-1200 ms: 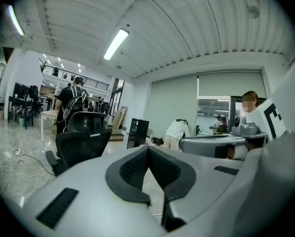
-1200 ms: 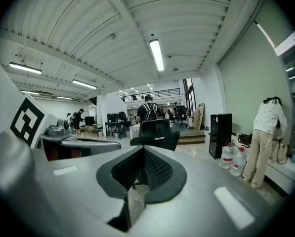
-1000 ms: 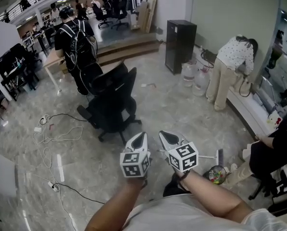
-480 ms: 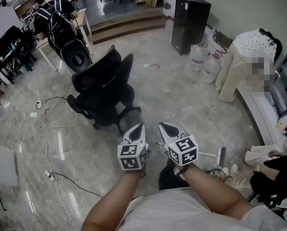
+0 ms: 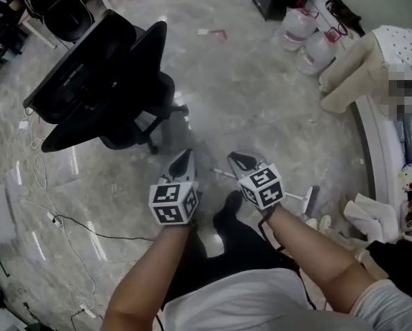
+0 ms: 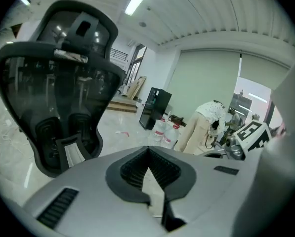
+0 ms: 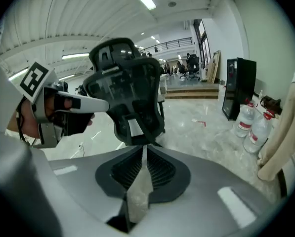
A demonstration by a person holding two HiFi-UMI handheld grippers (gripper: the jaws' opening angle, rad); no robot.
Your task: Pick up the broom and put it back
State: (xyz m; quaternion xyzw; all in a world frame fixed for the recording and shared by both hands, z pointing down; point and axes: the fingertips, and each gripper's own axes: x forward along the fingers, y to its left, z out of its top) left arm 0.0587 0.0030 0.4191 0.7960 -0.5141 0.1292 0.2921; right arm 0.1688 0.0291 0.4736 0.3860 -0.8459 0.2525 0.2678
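The broom [image 5: 293, 196] lies on the marble floor, its thin pale handle running from behind my right gripper [image 5: 239, 161] out to the dark brush head [image 5: 311, 200] on the right. That gripper hovers above the handle's near end with its jaws just opening and nothing between them [image 7: 144, 149]. My left gripper [image 5: 182, 163] hangs beside it to the left, shut and empty [image 6: 148, 152]. Both point forward and down at the floor. Neither touches the broom.
A black office chair [image 5: 102, 81] stands close ahead on the left. Two water bottles [image 5: 299, 26] and a bent-over person [image 5: 371, 67] are at the right, by a white ledge [image 5: 378, 157]. Cables [image 5: 54, 219] trail over the floor at left.
Both grippers have sunk toward the floor and moved forward, and the head view has tilted down. The chair now fills more of the view. The right jaws have parted slightly.
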